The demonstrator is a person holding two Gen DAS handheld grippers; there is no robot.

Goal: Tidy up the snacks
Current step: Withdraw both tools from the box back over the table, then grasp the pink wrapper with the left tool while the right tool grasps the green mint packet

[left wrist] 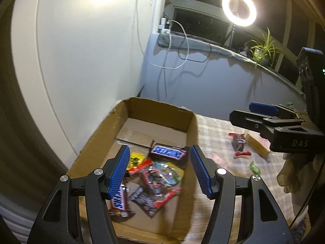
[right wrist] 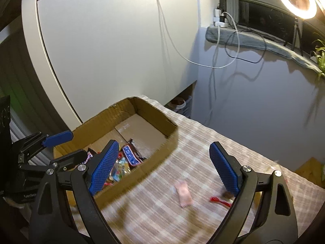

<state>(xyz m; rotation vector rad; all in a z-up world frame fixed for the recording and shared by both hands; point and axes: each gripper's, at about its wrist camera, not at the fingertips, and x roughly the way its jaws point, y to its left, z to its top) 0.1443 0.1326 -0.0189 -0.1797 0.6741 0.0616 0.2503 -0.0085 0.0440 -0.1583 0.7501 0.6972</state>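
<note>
Both the left gripper (left wrist: 159,169) above the cardboard box (left wrist: 140,109) and the right gripper (right wrist: 164,164) hold jaws wide, gripping nothing; loose snacks blur.

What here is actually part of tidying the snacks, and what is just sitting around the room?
Part of the job:
cardboard box
Snickers bar and other wrapped snacks inside it
pink wrapper, dark red-ended packet and green wrapper loose on the checked tablecloth
left gripper and right gripper, both open

Just lying about:
ring light
potted plant
white charging cable
</note>
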